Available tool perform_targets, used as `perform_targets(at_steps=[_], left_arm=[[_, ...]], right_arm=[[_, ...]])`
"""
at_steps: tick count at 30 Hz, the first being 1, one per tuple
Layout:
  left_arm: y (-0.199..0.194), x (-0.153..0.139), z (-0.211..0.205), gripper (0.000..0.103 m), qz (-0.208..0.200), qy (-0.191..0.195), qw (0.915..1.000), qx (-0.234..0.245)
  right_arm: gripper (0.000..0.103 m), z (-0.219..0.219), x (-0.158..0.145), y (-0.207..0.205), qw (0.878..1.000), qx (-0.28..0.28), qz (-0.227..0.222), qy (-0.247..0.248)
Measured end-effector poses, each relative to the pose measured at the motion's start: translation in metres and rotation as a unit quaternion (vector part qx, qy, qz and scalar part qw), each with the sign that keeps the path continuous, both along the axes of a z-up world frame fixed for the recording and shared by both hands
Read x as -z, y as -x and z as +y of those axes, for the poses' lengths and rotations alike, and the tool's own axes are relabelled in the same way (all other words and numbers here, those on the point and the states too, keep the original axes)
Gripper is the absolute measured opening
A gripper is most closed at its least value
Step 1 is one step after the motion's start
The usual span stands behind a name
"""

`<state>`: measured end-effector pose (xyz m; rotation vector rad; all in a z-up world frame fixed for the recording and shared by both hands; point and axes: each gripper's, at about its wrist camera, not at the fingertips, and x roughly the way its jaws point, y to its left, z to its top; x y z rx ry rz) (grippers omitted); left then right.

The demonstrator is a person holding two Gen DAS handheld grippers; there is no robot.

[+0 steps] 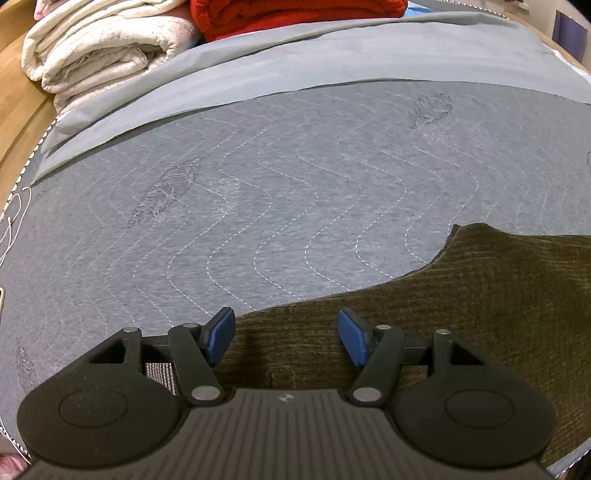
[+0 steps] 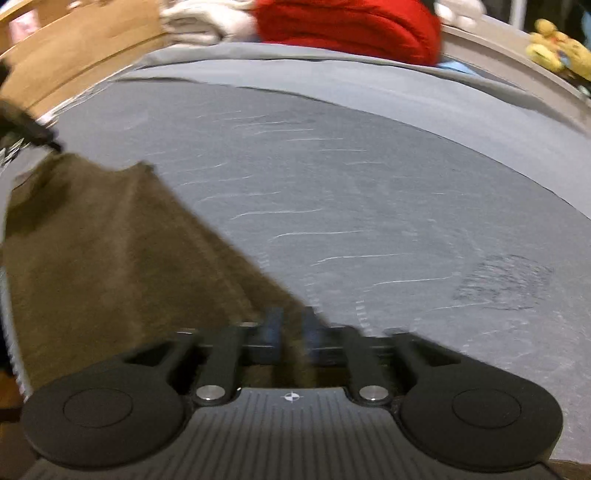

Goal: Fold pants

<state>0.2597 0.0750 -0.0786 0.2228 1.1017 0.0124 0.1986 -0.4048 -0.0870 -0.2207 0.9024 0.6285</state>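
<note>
We see the brown pants (image 1: 461,317) lying flat on the gray quilt (image 1: 258,184). Our left gripper (image 1: 286,332) is wide open over them, holding nothing. Our right gripper (image 2: 291,332) is blurry, so we cannot tell.

right view blurred; pants (image 1: 461,306) cut off by frame edges in both views.

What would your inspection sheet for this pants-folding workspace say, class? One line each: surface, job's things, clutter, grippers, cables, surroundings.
Surface: grey quilted pad with a plain grey sheet behind it.
Job's things: olive corduroy pants lying flat.
Clutter: folded cream blanket and red fabric at the far edge.
Grippers: left gripper open over the pants' edge; right gripper blurred, jaws narrowly apart.
Cables: nothing seen.
Surroundings: wooden frame, yellow toy.
</note>
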Motion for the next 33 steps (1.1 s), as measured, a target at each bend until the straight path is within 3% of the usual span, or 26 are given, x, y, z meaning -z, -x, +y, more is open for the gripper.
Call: perform_targets(at_steps=[1, 2, 4, 5, 6, 10, 11, 12, 13, 14, 16, 18, 20, 25, 27, 31, 32, 33], left_arm=[[0.000, 0.000, -0.001, 0.067, 0.000, 0.001, 1.0000, 0.001], [0.000, 0.000, -0.004, 0.067, 0.001, 0.001, 1.0000, 0.004], [0.001, 0.000, -0.008, 0.067, 0.001, 0.000, 1.0000, 0.010], [0.002, 0.000, -0.010, 0.067, 0.001, 0.000, 0.9999, 0.013], [0.002, 0.000, -0.012, 0.067, 0.001, 0.001, 0.9999, 0.014], [0.002, 0.000, -0.016, 0.067, 0.000, 0.002, 0.9999, 0.016], [0.002, 0.001, -0.017, 0.067, 0.001, 0.001, 0.9999, 0.017], [0.001, 0.001, -0.017, 0.067, 0.001, 0.001, 0.9998, 0.018], [0.001, 0.001, -0.017, 0.067, 0.001, 0.000, 0.9998, 0.018], [0.001, 0.001, -0.016, 0.067, 0.001, 0.000, 0.9998, 0.019], [0.001, 0.002, -0.015, 0.067, 0.002, -0.001, 0.9998, 0.019], [0.000, 0.002, -0.013, 0.067, 0.002, -0.002, 0.9998, 0.019], [-0.001, 0.001, -0.013, 0.067, 0.001, -0.002, 0.9998, 0.019], [-0.004, 0.000, -0.016, 0.067, -0.002, -0.003, 0.9997, 0.026], [-0.005, 0.001, -0.019, 0.068, -0.002, -0.006, 0.9995, 0.031], [-0.006, 0.005, -0.026, 0.068, 0.003, -0.011, 0.9993, 0.037], [-0.006, 0.005, -0.028, 0.068, 0.003, -0.012, 0.9992, 0.038], [-0.007, 0.006, -0.029, 0.068, 0.004, -0.013, 0.9991, 0.039]], right_arm=[[0.058, 0.006, 0.002, 0.006, 1.000, -0.017, -0.008, 0.010], [0.057, 0.014, 0.007, 0.011, 0.999, -0.034, -0.019, 0.033], [0.041, 0.024, 0.019, 0.012, 0.994, -0.042, -0.028, 0.094], [0.015, 0.027, 0.028, 0.009, 0.991, -0.037, -0.027, 0.127], [0.009, 0.026, 0.031, 0.005, 0.990, -0.033, -0.028, 0.132], [0.009, 0.014, 0.018, -0.009, 0.995, 0.036, -0.045, 0.087], [0.009, 0.011, 0.017, -0.010, 0.996, 0.041, -0.033, 0.075], [0.018, 0.007, 0.016, -0.010, 0.996, 0.045, -0.024, 0.069], [0.027, 0.000, 0.017, -0.010, 0.996, 0.051, -0.025, 0.071], [0.045, -0.009, 0.016, -0.010, 0.995, 0.066, -0.030, 0.072], [0.050, -0.028, 0.014, -0.007, 0.992, 0.103, -0.038, 0.066], [0.048, -0.057, 0.012, -0.006, 0.981, 0.166, -0.057, 0.080], [0.048, -0.094, 0.008, 0.000, 0.963, 0.244, -0.077, 0.089], [0.050, -0.195, 0.009, 0.022, 0.878, 0.459, -0.105, 0.086], [0.051, -0.230, 0.017, 0.037, 0.857, 0.506, -0.082, 0.056], [0.050, -0.262, 0.041, 0.046, 0.855, 0.518, -0.014, -0.023], [0.041, -0.262, 0.044, 0.045, 0.858, 0.513, -0.012, -0.028], [0.022, -0.261, 0.046, 0.045, 0.862, 0.506, -0.017, -0.030]])
